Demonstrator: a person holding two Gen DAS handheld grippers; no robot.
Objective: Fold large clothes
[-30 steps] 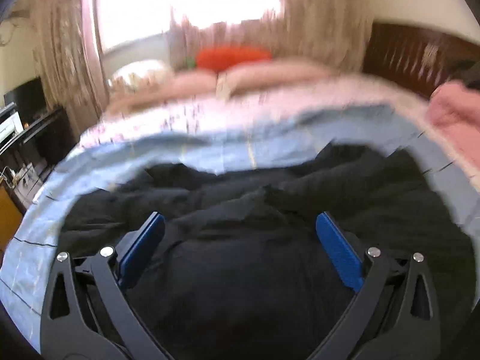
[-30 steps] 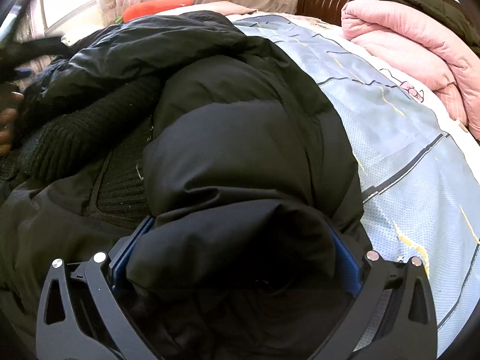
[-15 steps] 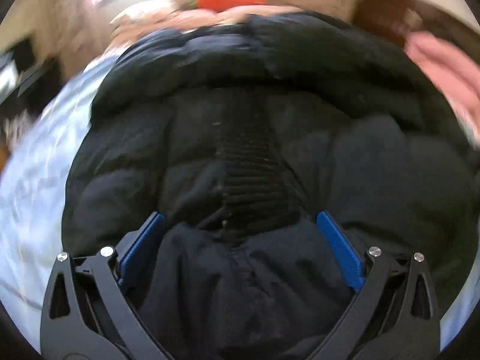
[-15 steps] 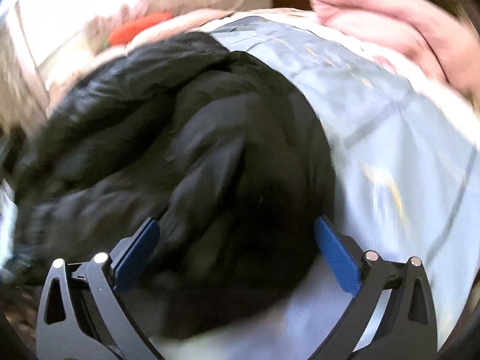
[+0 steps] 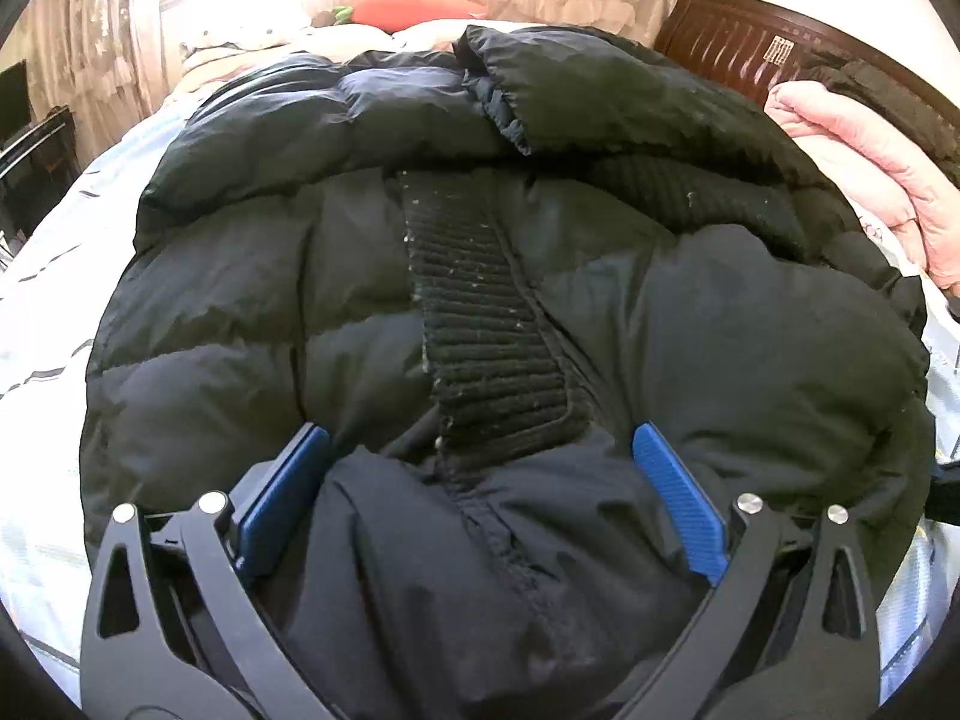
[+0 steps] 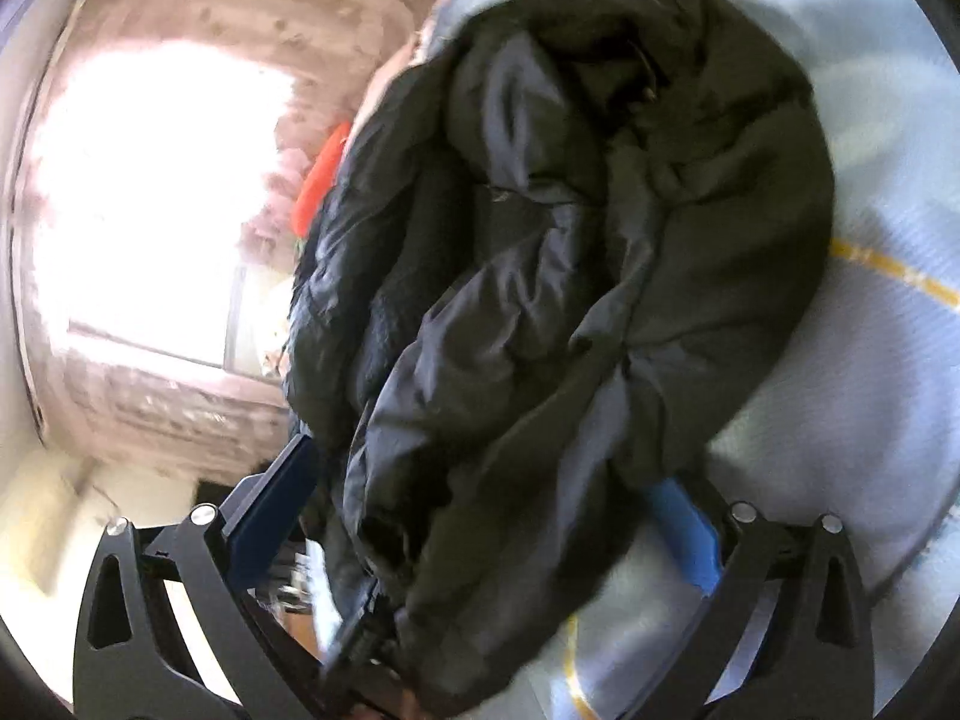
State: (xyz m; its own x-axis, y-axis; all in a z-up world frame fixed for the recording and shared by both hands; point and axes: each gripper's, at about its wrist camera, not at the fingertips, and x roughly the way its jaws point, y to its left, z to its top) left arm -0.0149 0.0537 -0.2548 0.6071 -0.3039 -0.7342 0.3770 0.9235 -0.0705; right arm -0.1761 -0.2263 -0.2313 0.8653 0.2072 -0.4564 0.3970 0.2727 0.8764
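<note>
Since a second ago we swung our right gripper point(image 6: 480, 516) sideways; both wide-open grippers straddle the black puffy quilted jacket point(image 5: 492, 312), gripping nothing. Left gripper point(image 5: 480, 474) at 6 o'clock: pinch one layer only.

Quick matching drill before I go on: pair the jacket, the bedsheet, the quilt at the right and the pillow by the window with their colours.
Things:
1. puffer jacket
2. bedsheet
3. quilt
4. pillow

Colours:
A. light blue
B. red-orange
C. black
D. pink

Pairs: 1-C, 2-A, 3-D, 4-B
</note>
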